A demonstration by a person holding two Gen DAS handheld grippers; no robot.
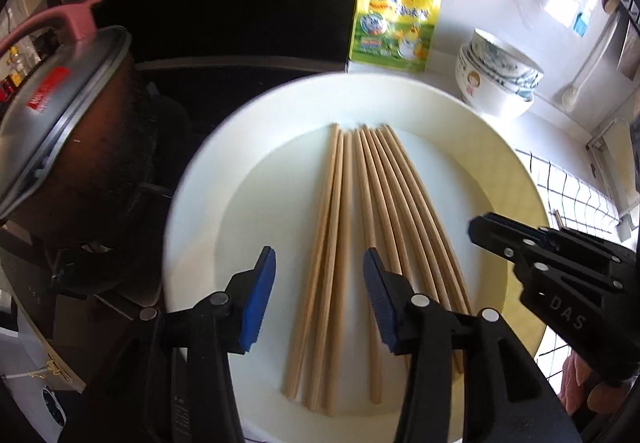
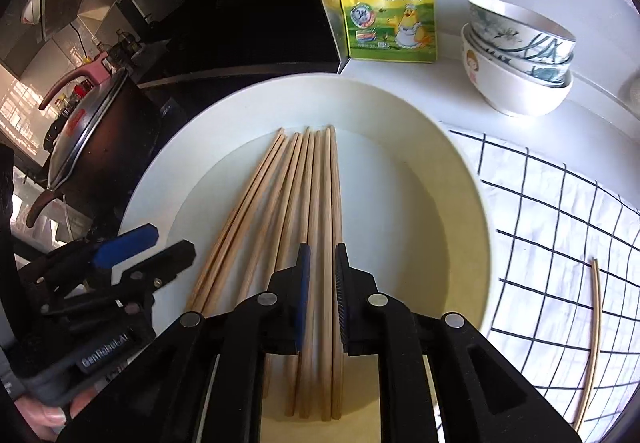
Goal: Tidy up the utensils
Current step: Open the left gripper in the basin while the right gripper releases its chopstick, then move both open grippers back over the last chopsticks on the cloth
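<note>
Several wooden chopsticks (image 1: 392,203) (image 2: 316,183) lie side by side, fanned lengthwise on a large white plate (image 1: 280,115) (image 2: 400,103). My left gripper (image 1: 320,267) (image 2: 174,241) hovers over their near half, open, its blue pads straddling the left chopsticks without touching them. My right gripper (image 2: 322,249) (image 1: 474,227) hangs just above the right side of the bundle. Its pads stand a narrow gap apart and clamp nothing. One more chopstick (image 2: 596,323) lies alone on the checked cloth (image 2: 560,235) to the right of the plate.
Behind the plate stand a yellow seasoning pouch (image 1: 396,19) (image 2: 388,3) and a stack of bowls (image 1: 496,79) (image 2: 520,59) on the white counter. A lidded dark pot (image 1: 60,131) (image 2: 88,131) sits on the black stove to the left.
</note>
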